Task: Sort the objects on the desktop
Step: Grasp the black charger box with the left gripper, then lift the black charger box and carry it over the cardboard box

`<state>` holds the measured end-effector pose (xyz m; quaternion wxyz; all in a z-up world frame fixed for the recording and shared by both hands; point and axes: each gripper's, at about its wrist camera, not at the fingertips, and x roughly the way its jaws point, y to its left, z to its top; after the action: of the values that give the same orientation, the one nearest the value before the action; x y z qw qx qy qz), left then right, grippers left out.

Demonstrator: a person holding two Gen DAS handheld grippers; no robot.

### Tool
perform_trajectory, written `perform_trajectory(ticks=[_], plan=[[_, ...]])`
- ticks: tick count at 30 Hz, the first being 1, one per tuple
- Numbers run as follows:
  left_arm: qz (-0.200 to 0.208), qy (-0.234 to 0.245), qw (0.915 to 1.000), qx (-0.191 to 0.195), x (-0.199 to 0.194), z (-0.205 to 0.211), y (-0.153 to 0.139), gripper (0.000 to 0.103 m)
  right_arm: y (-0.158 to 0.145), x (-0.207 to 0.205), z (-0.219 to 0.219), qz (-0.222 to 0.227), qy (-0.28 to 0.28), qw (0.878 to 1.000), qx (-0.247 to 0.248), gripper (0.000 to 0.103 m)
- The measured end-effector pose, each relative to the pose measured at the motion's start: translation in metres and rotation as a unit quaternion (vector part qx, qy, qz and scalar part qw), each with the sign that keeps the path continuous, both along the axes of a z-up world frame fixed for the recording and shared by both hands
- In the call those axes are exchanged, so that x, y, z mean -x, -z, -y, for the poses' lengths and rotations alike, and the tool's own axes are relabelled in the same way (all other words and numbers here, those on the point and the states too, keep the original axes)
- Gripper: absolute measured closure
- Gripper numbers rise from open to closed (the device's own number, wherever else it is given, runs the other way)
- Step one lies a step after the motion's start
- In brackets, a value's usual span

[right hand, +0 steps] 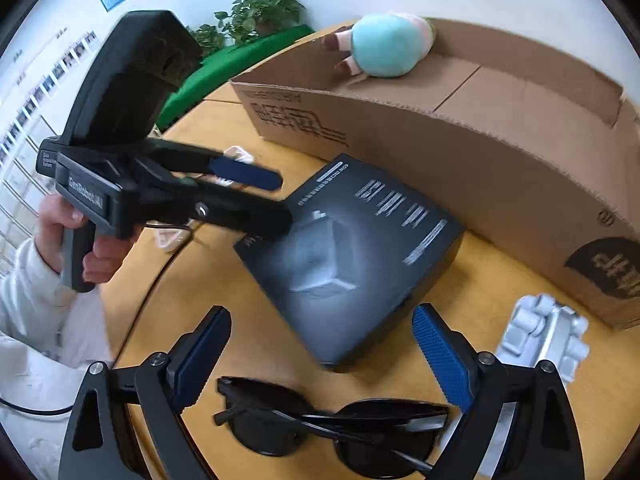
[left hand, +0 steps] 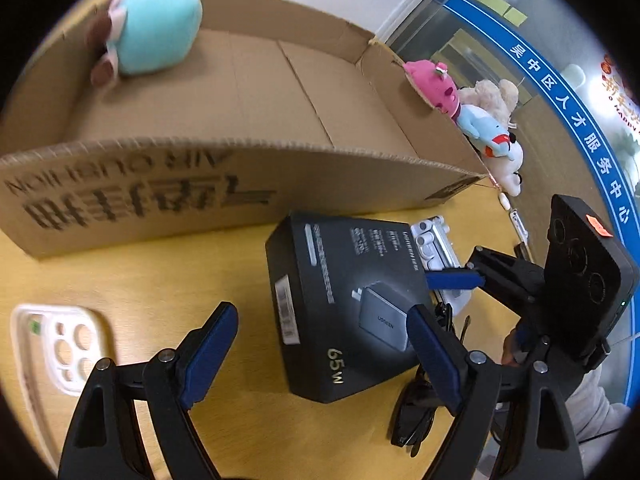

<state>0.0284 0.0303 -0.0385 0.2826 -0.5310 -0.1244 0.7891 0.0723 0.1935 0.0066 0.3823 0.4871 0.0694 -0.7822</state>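
The black charger box (left hand: 344,300) lies flat on your desk (left hand: 160,280), just in front of the cardboard box (left hand: 240,92) with the teal plush (left hand: 156,28) inside. Your left claw (left hand: 320,356) hangs spread over it, empty. Your right claw (right hand: 322,354) is spread too, above the sunglasses (right hand: 328,424).

Left wrist cam sits low and close over the black charger box (left hand: 344,304), looking forward past it to the cardboard box (left hand: 224,184) behind. Right wrist cam looks at the same charger box (right hand: 348,256) from its other side, also close, angled down, with sunglasses (right hand: 332,424) nearest the lens. Shared: charger box, cardboard box (right hand: 480,160), teal plush (left hand: 156,28) (right hand: 384,44) inside it. Each view catches the other gripper beside the charger box.
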Motion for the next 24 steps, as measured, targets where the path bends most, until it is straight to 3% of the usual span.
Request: perform_trajectory(ticks=[3,4,6,10,14,18,24], plan=[[0.009,0.005,0.9998,-0.016,0.003,-0.005,0.009,0.02,0.008,0.005,0.0,-0.002,0.028,0.999,-0.024,0.013],[0.013,0.01,0.9997,-0.02,0.004,-0.008,0.012,0.03,0.013,0.004,0.004,-0.003,0.032,0.999,-0.034,0.014],[0.009,0.015,0.9996,-0.021,0.001,-0.011,0.014,0.03,0.019,0.003,0.012,-0.002,0.033,0.999,-0.043,0.024],[-0.009,0.014,0.9999,-0.001,-0.009,-0.012,0.007,0.033,0.023,-0.004,0.02,-0.025,0.044,0.997,-0.062,0.025],[-0.047,0.01,0.9987,0.018,-0.027,-0.016,-0.019,0.033,0.014,-0.016,0.016,-0.035,0.048,0.997,-0.043,0.028],[-0.096,-0.002,0.9953,0.005,-0.031,-0.012,-0.058,0.032,-0.02,-0.028,0.012,-0.089,0.054,0.994,-0.035,0.029],[-0.185,-0.001,0.9827,0.004,-0.004,-0.018,-0.129,0.032,-0.091,-0.009,0.006,-0.188,0.051,0.98,-0.04,0.029]])
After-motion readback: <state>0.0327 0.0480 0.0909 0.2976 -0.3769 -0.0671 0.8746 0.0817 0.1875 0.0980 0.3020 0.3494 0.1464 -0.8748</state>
